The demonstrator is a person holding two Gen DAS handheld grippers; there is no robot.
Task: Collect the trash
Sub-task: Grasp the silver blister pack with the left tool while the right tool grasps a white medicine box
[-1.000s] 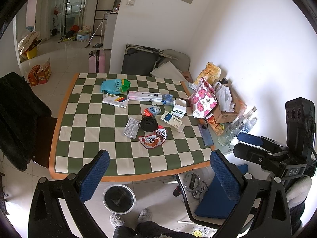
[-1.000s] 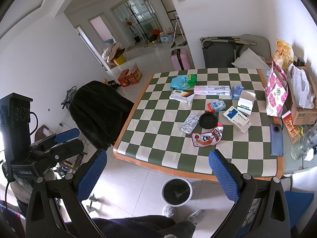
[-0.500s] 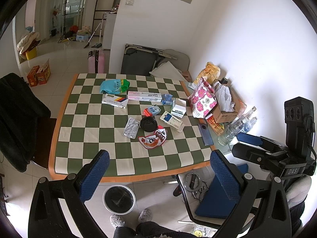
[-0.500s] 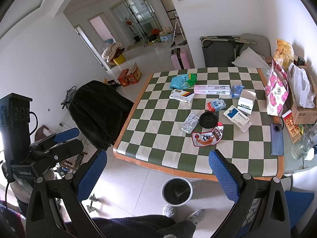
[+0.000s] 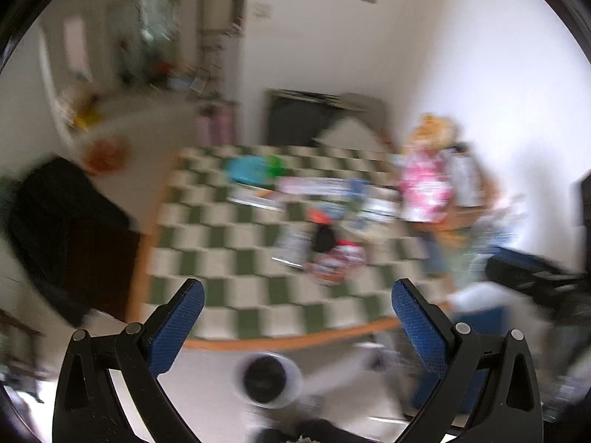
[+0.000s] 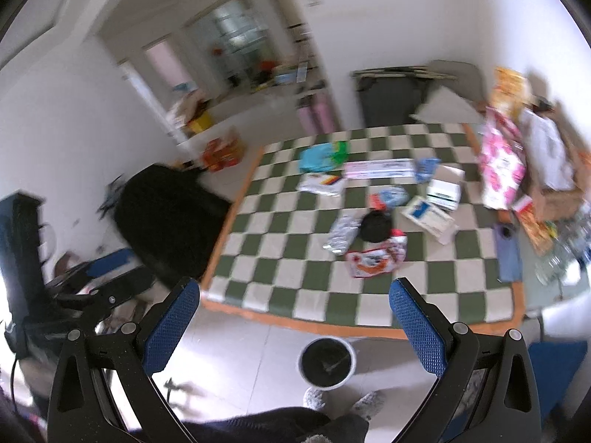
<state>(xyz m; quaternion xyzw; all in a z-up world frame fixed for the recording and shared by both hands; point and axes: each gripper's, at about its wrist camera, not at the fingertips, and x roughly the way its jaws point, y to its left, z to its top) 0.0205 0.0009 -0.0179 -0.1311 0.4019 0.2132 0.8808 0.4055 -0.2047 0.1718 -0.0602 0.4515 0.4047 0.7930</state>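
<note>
Bench (image 6: pixel 280 280): green-and-cream checked cloth with orange border, seen from its near edge; the left wrist view is heavily blurred.

Black chair (image 6: pixel 166 217): just off the bench's left edge.

Pink floral bag (image 6: pixel 500 170): upright at the right edge, towards the far corner.

Waste bin (image 6: pixel 327 363): round, white rim, dark liner, on the floor just off the near edge.

Left hand-held gripper (image 5: pixel 295 317): blue-padded fingers wide apart, nothing between them, above the floor before the near edge.

Right hand-held gripper (image 6: pixel 293 315): fingers likewise spread, holding nothing.

Long white carton (image 6: pixel 380 168): flat, towards the far edge.

Teal plastic bag (image 6: pixel 321 157): crumpled, left of the carton.

White medicine box (image 6: pixel 430 221): right of centre.

Red-and-white snack wrapper (image 6: pixel 375 260): trash, middle of the bench, towards the near edge.

Silver blister pack (image 6: pixel 343 232): just left of the wrapper.

Black round lid (image 6: pixel 376 226): touching the wrapper's far side.
</note>
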